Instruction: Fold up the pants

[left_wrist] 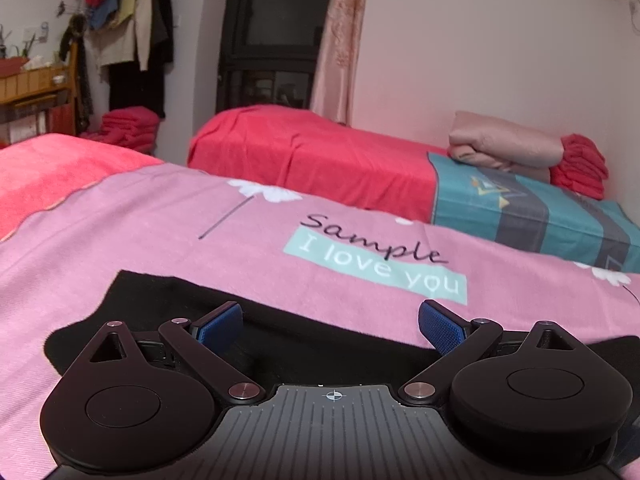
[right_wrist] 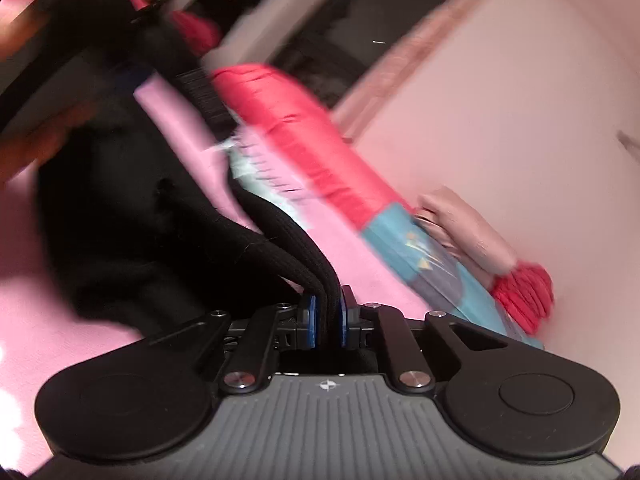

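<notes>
Black pants (left_wrist: 168, 300) lie flat on a pink bedspread (left_wrist: 160, 220) printed with flowers and the words "Sample I love you". My left gripper (left_wrist: 330, 326) hovers just above the near part of the pants, its blue pads (left_wrist: 440, 326) wide apart with nothing between them. In the blurred right wrist view, my right gripper (right_wrist: 327, 320) is shut on a thick ribbed edge of the black pants (right_wrist: 304, 256), which rises out of the pads and runs up and to the left over the pink bedspread (right_wrist: 360, 264).
A second bed with a red cover (left_wrist: 312, 152) and a teal patterned sheet (left_wrist: 520, 208) stands behind. On it lie a folded beige blanket (left_wrist: 504, 144) and red towels (left_wrist: 580, 164). Clothes hang on a rack (left_wrist: 128, 24) at the back left beside a wooden shelf (left_wrist: 32, 80).
</notes>
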`<state>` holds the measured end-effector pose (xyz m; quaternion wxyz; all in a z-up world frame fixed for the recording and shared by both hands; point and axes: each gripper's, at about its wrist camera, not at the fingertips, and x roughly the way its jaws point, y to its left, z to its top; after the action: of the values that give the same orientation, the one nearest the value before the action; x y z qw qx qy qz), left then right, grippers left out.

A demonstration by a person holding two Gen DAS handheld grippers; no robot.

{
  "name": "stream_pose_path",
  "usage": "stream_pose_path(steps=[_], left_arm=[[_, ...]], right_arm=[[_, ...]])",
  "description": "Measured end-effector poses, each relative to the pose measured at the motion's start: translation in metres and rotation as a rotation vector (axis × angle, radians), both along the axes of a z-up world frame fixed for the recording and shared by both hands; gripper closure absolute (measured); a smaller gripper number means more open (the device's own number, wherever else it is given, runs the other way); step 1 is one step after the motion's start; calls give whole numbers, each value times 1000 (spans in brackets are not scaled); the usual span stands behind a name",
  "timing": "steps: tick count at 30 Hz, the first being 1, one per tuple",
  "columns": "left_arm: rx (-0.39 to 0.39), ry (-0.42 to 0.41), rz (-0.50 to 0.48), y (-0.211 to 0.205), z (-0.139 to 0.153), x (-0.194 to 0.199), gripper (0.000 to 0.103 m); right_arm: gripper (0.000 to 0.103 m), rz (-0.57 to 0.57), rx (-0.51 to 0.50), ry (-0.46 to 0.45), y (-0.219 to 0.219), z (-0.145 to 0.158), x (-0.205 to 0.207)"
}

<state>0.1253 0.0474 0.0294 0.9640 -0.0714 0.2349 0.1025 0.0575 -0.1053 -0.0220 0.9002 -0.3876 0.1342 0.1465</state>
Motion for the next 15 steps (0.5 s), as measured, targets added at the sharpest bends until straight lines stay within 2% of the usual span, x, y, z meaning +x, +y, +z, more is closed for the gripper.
stream_pose_path(steps=[2, 3, 4, 5, 7, 8, 9, 11, 15], left_arm=[[13, 1, -12, -6, -1, 1, 0], [18, 11, -29, -11, -2, 3, 0], [24, 23, -52, -18, -5, 7, 0], [37, 43, -80, -26, -9, 12, 0], [87, 108, -148, -43, -20, 24, 0], [122, 144, -177, -52, -27, 28, 0], [157, 176, -198, -58, -34, 31, 0], [217, 212, -219, -66, -47, 32, 0], [220, 203, -209, -65, -47, 30, 0]], right_arm=[[89, 50, -202, -52, 19, -33, -14], [88, 51, -260, -75, 23, -44, -18], [87, 50, -273, -85, 23, -47, -22], [82, 48, -260, -84, 21, -44, -25], [64, 47, -223, -76, 13, -35, -30], [48, 43, -219, -90, 9, -32, -33], [39, 37, -219, -106, 3, -28, -36], [36, 20, -212, -111, -15, -21, -38], [35, -117, -227, -103, -64, -22, -39]])
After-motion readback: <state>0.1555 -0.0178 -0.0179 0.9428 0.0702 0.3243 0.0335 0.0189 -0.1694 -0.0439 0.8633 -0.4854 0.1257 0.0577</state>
